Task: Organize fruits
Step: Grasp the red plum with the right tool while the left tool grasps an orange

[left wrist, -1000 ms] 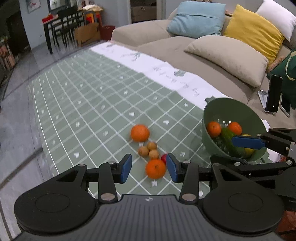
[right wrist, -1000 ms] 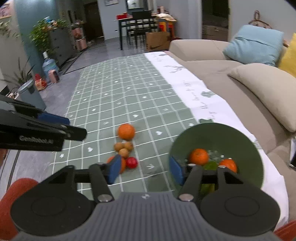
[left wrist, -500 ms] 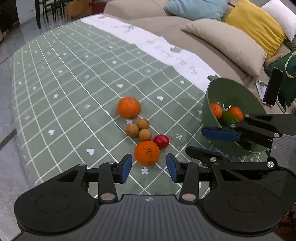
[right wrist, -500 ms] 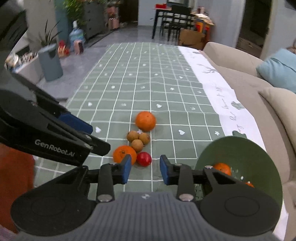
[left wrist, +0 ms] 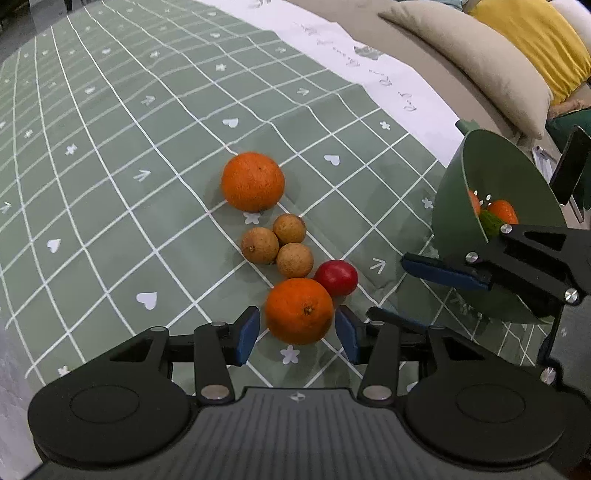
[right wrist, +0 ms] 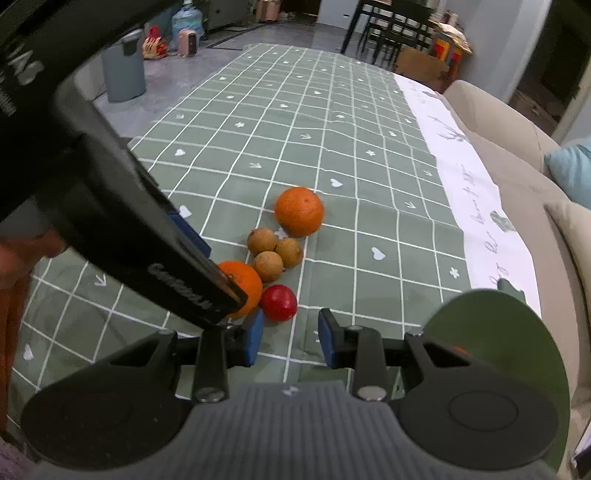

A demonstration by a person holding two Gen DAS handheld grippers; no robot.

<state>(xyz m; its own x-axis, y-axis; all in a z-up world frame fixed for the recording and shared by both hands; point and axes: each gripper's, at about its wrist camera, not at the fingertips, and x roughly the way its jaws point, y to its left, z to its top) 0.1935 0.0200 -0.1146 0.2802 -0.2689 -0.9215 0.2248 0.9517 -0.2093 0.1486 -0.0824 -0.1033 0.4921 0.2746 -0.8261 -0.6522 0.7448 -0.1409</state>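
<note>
On the green checked cloth lie a near orange [left wrist: 299, 311], a red fruit [left wrist: 336, 277], three brown longans [left wrist: 275, 243] and a far orange [left wrist: 253, 181]. My left gripper [left wrist: 297, 334] is open, its blue pads on either side of the near orange, not closed on it. My right gripper [right wrist: 290, 338] is open and empty just in front of the red fruit [right wrist: 279, 302]; it also shows in the left wrist view [left wrist: 443, 275]. A green bowl [left wrist: 517, 177] at the right holds oranges and a green fruit.
A beige sofa [left wrist: 461, 62] with beige and yellow cushions runs along the table's far right side. A phone [left wrist: 570, 166] stands behind the bowl. A grey bin [right wrist: 123, 72], bottles and a dark dining table [right wrist: 391, 22] are on the floor beyond.
Both grippers have moved down and forward toward the fruit. The left gripper's pads now flank the near orange. The right gripper has swung left from the bowl to the red fruit.
</note>
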